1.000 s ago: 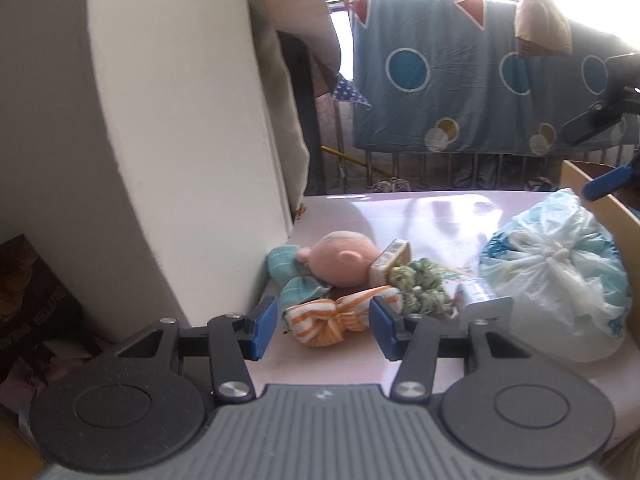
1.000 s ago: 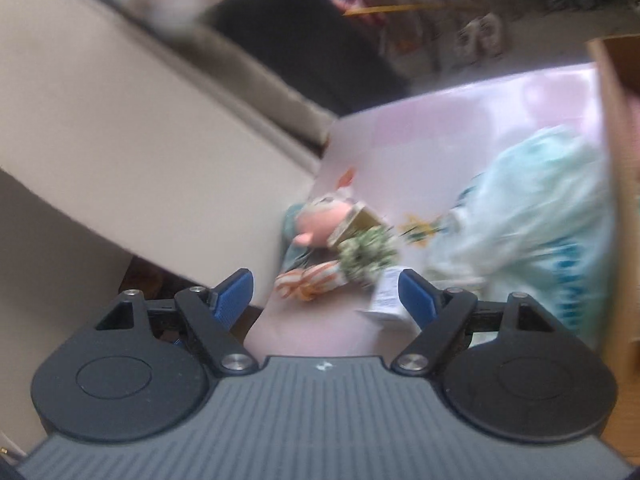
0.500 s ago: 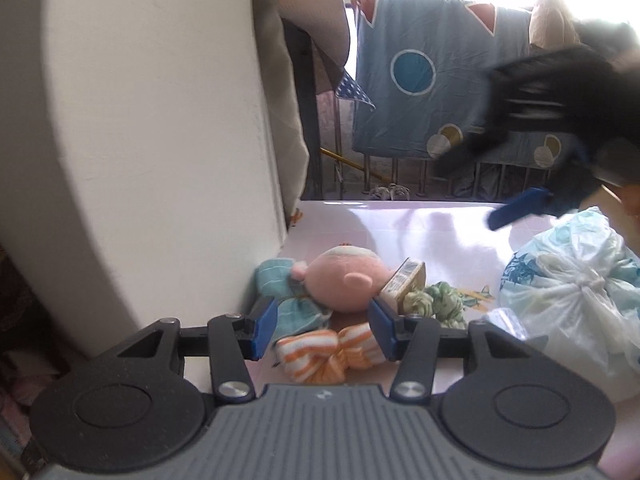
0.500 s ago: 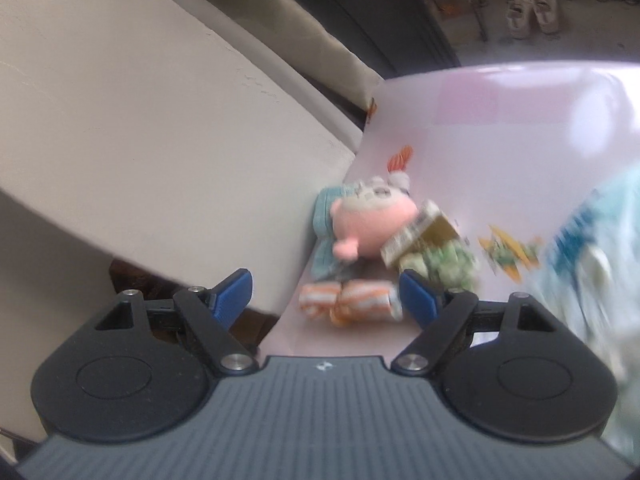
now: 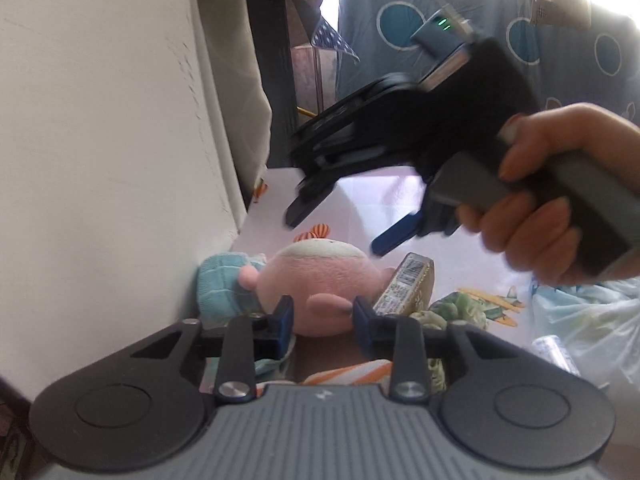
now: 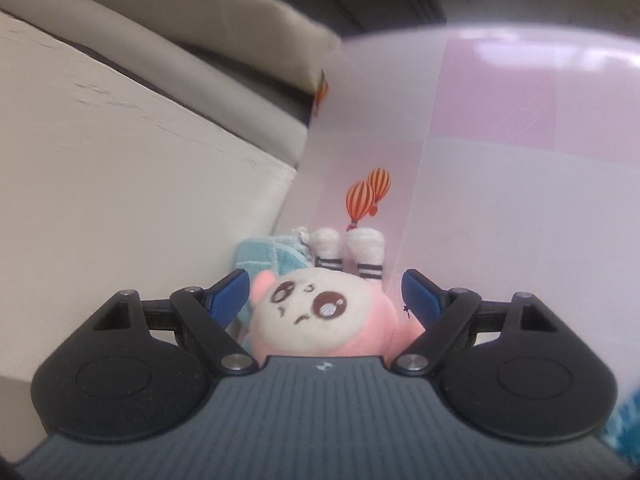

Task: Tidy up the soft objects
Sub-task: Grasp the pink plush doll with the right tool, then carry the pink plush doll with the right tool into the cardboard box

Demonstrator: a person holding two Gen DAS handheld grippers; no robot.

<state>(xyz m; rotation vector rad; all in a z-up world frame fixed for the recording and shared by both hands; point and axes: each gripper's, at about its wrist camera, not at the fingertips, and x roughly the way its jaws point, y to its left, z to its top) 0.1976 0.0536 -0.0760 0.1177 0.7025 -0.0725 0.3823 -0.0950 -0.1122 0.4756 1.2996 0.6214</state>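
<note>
A pink plush doll lies on the pink table beside the white wall, with a teal cloth at its left. An orange-striped bow and a green scrunchie lie close by. My left gripper is open, its jaws just in front of the doll's head. My right gripper is open and straddles the doll from above; it also shows in the left wrist view, held by a hand over the doll.
A small printed box leans against the doll. A knotted plastic bag sits at the right. A white wall bounds the left. A blue patterned cloth hangs beyond the table.
The right gripper has come down over the doll, which now sits between its open jaws. The left gripper has moved forward, closer to the doll's head.
</note>
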